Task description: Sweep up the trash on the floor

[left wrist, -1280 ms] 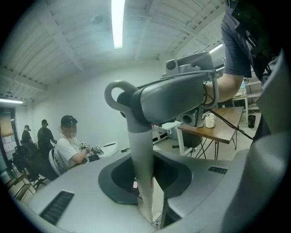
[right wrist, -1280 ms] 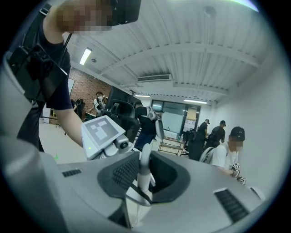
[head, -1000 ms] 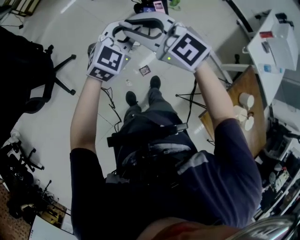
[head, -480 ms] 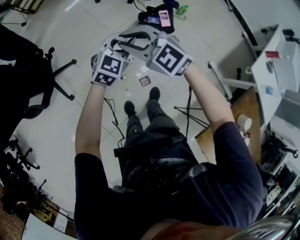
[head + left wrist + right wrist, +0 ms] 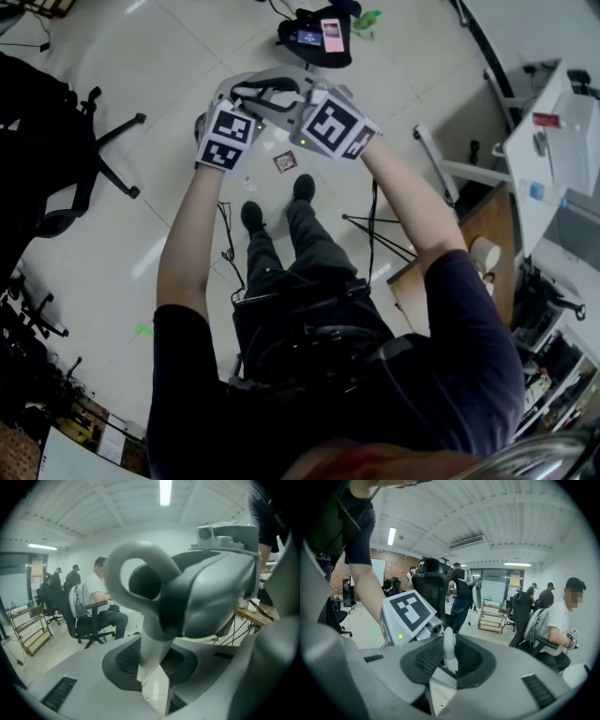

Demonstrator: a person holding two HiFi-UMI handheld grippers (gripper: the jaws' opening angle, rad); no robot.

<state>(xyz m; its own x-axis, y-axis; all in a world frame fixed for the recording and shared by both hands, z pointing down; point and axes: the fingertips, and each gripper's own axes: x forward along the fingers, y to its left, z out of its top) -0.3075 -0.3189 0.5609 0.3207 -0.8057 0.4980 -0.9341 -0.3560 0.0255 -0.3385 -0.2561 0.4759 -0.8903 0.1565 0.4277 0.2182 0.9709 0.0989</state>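
Note:
In the head view, a small dark square wrapper [image 5: 285, 160] and a few pale scraps [image 5: 249, 183] lie on the light tiled floor just ahead of my shoes [image 5: 302, 187]. Both grippers are held out together above this trash, with their marker cubes facing up. My left gripper [image 5: 251, 94] [image 5: 152, 667] is shut on a grey handle with a loop at its end [image 5: 140, 581]. My right gripper [image 5: 298, 94] [image 5: 447, 665] is shut on a thin white handle [image 5: 449, 648] that stands upright between its jaws. What hangs below either handle is hidden.
A black office chair [image 5: 66, 141] stands at the left. A black bag with a pink device [image 5: 314, 33] lies on the floor ahead. At the right are tripod legs [image 5: 375, 225], a wooden table [image 5: 459, 234] with paper cups [image 5: 486, 251] and a white desk [image 5: 553, 122]. Seated people [image 5: 555, 620] show in the gripper views.
Both grippers have sunk together toward the floor, still holding their handles, and now look smaller and closer to the wrapper.

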